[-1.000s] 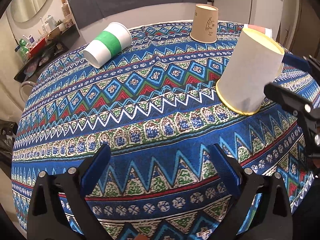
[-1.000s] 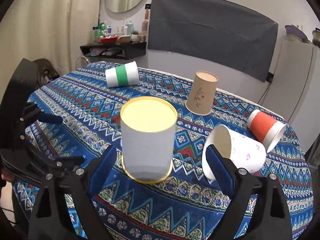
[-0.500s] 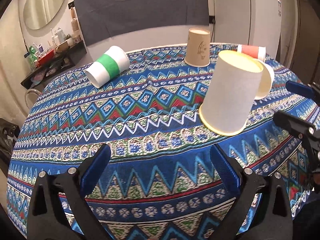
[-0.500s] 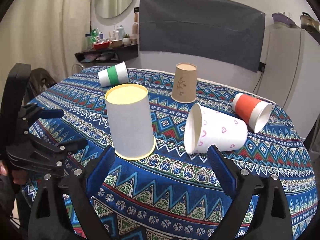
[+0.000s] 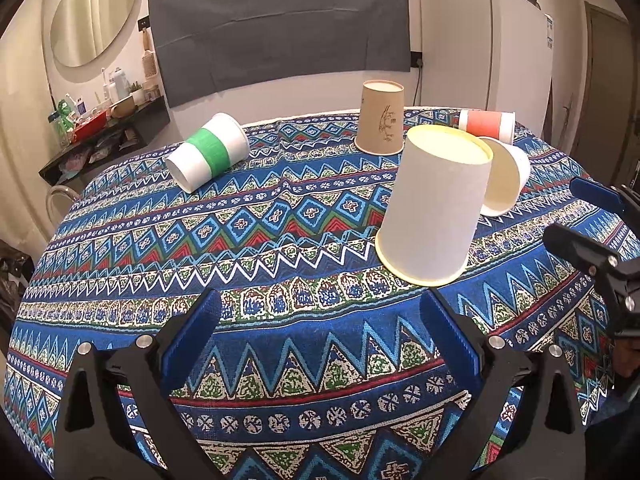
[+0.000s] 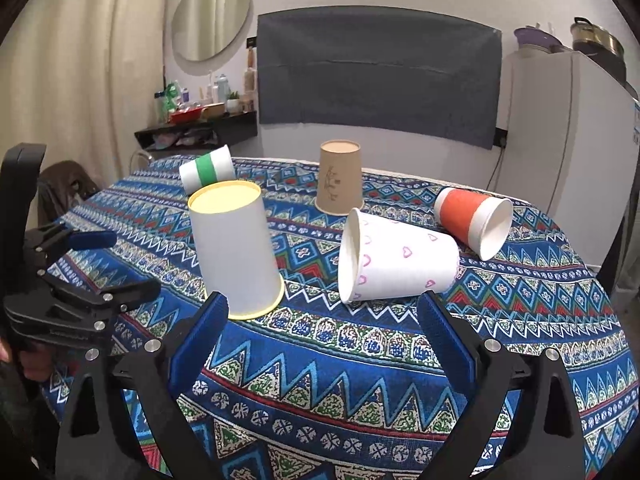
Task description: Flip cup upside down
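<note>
Cup (image 5: 434,210) business looks settled from the left wrist view: the white cup with the yellow rim stands mouth-down on the patterned tablecloth (image 5: 280,320) toward the table's right edge, free of any grip, where a second ago it sat closer to the right gripper and filled more of that side of the view. The left gripper (image 5: 318,344) hangs over the near edge with its blue pads spread wide and nothing between them, and the right gripper (image 5: 580,220) shows at the right edge, also spread, now well apart from the cup. Behind it a brown cup (image 5: 380,118) stands inverted near the far edge, a green-banded cup (image 5: 208,152) lies on its side toward the far left, and a cream-lined cup (image 5: 506,178) lies just behind the white one. From the right wrist view, the same white cup (image 6: 236,252) stands on its rim left of centre, further from the camera than half a second ago, so the right gripper (image 6: 320,340) has pulled back; its jaws are wide and empty. The left gripper (image 6: 92,268) waits at the left edge, parted too. A heart-print cup (image 6: 396,258) and an orange cup (image 6: 472,220) lie on their sides toward the right edge. I'd judge this flip finished, with the lying cups the likely next candidates.
</note>
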`<state>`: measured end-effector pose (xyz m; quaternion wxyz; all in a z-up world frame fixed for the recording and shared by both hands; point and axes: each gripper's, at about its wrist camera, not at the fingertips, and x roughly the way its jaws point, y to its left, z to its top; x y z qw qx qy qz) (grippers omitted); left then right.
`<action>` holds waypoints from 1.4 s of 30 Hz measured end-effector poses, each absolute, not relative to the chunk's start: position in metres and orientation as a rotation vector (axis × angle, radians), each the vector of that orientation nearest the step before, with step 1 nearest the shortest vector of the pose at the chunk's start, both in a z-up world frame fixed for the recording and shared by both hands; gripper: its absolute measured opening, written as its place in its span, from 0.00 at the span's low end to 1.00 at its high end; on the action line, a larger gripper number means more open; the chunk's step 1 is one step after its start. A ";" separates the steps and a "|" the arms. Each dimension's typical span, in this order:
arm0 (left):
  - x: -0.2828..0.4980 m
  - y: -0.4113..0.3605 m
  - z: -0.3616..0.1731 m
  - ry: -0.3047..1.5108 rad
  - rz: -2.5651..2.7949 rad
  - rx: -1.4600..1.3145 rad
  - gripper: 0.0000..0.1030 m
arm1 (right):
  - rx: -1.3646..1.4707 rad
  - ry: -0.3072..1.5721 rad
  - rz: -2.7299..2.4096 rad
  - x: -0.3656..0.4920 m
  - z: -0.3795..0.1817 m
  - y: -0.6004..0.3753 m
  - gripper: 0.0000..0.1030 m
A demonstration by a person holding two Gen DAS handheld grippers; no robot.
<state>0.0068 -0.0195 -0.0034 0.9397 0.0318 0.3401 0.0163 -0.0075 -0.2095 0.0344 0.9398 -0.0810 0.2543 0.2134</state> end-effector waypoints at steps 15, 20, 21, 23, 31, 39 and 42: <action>0.005 -0.017 -0.003 0.695 0.024 0.053 0.94 | -0.208 0.485 0.418 -0.014 0.035 -0.205 0.90; 0.003 -0.017 -0.001 0.681 0.024 0.051 0.94 | -0.237 0.469 0.421 -0.018 0.036 -0.200 0.90; 0.003 -0.017 -0.001 0.681 0.022 0.052 0.94 | -0.242 0.467 0.423 -0.018 0.036 -0.199 0.90; 0.003 -0.016 -0.001 0.683 0.020 0.050 0.94 | -0.254 0.473 0.425 -0.018 0.035 -0.197 0.90; 0.000 -0.013 0.001 0.671 0.015 0.042 0.94 | -0.276 0.489 0.429 -0.015 0.034 -0.193 0.90; 0.000 -0.009 0.001 0.676 0.002 0.022 0.94 | -0.276 0.502 0.431 -0.013 0.033 -0.193 0.90; 0.000 -0.010 0.001 0.671 -0.004 0.022 0.94 | -0.258 0.508 0.431 -0.011 0.033 -0.195 0.90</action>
